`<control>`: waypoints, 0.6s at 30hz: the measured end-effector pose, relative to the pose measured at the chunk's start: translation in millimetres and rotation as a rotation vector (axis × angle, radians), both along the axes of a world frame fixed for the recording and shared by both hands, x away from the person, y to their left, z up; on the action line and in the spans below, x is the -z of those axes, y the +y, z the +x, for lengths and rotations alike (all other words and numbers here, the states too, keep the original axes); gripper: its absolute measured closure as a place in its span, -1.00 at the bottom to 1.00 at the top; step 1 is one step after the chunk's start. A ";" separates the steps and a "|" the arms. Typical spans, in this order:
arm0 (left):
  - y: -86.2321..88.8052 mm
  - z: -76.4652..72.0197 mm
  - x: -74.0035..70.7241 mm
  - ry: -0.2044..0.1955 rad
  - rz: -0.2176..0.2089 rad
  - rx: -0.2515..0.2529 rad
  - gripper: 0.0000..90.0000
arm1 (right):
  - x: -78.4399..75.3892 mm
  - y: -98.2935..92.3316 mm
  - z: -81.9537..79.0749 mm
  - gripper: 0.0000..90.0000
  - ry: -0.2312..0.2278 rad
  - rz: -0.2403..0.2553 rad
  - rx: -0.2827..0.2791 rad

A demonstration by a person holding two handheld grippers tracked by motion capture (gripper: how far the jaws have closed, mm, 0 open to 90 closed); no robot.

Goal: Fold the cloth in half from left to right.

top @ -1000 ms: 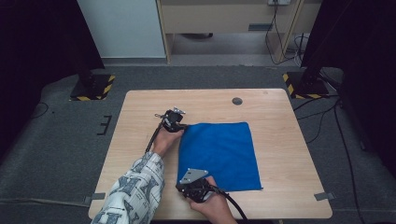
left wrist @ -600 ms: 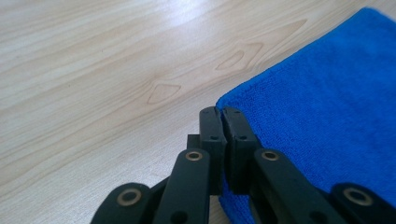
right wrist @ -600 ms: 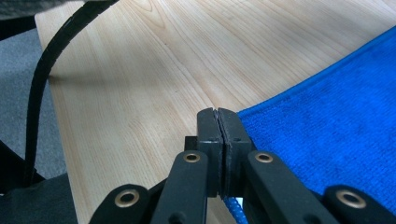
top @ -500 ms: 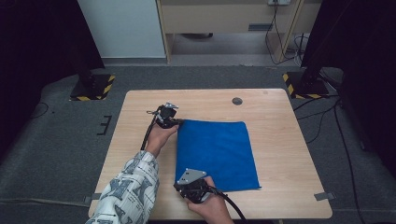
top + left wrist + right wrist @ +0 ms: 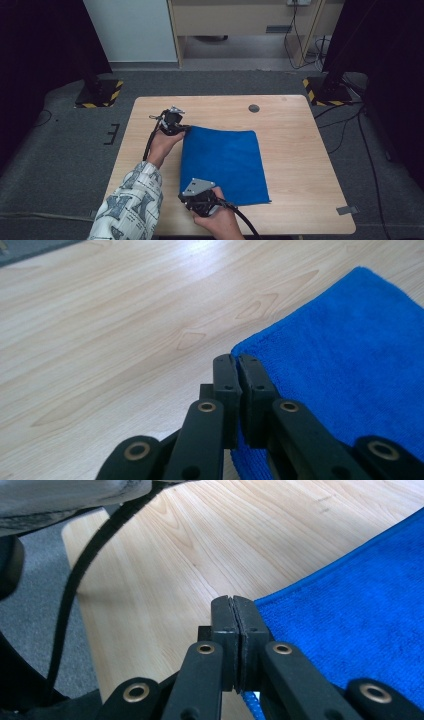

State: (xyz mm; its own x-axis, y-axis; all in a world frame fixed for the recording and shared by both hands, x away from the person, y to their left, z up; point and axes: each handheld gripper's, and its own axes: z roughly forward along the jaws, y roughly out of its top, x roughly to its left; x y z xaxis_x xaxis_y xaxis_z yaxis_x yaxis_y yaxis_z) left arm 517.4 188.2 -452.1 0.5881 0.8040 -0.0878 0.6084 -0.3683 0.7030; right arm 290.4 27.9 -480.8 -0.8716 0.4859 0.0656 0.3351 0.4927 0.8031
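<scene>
A blue cloth (image 5: 225, 160) lies spread on the wooden table (image 5: 305, 150). My left gripper (image 5: 185, 129) is at the cloth's far left corner, jaws shut on it. In the left gripper view the jaws (image 5: 239, 361) are pressed together, with the blue cloth (image 5: 350, 365) running under them to the right. My right gripper (image 5: 187, 194) pinches the near left corner by the table's front edge. The right gripper view has the shut jaws (image 5: 232, 600) on the hem of the cloth (image 5: 360, 615).
A small dark round spot (image 5: 254, 108) marks the table's far side. A strip of tape (image 5: 346, 210) lies at the near right corner. Striped stand bases (image 5: 97, 95) (image 5: 325, 90) sit on the floor beyond. A black cable (image 5: 75, 590) hangs left of my right gripper.
Both grippers have moved left and risen slightly, and the cloth has shifted left with them. The left gripper has also gone a little farther away.
</scene>
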 end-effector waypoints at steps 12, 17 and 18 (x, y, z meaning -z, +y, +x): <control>2.8 -4.0 -10.5 -0.010 0.003 0.023 0.93 | -17.9 17.4 -3.3 0.98 -0.043 0.014 0.001; 6.8 -5.8 -15.9 -0.017 -0.004 0.015 0.93 | -23.7 21.1 -7.2 0.98 -0.054 0.022 -0.007; 8.2 -6.4 -17.0 -0.018 0.000 0.010 0.93 | -24.0 21.8 -8.0 0.98 -0.057 0.024 -0.008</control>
